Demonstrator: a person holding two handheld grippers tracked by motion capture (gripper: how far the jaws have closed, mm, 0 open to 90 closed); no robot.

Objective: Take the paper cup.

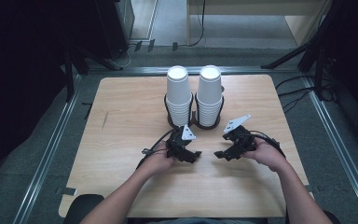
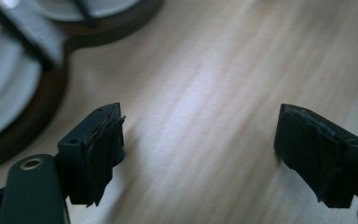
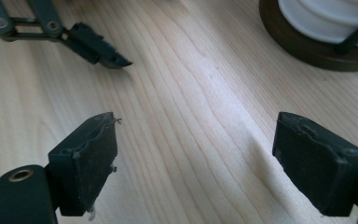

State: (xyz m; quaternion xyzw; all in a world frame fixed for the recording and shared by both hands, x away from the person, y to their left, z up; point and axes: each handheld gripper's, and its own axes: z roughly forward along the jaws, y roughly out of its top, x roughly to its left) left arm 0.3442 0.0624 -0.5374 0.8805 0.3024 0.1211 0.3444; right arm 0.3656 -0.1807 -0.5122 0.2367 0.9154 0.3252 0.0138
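Table inventory: counts by kind

Paper cup stacks: two, left stack [image 1: 178, 95] and right stack [image 1: 209, 95]; dark holder [image 1: 193, 122]: one; handheld grippers: two, left gripper [image 1: 189, 155], right gripper [image 1: 223, 154]; wooden table [image 1: 121, 135]: one.

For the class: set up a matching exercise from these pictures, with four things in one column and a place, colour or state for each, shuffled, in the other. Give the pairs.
Things:
1. paper cups
2. cup holder
3. table
4. left gripper

Descriptions:
A. light wood
B. dark base and uprights, at the far middle of the table
C. white, in two stacks
D. jaws open, low over the table, nothing between them

Pairs: 1-C, 2-B, 3-A, 4-D
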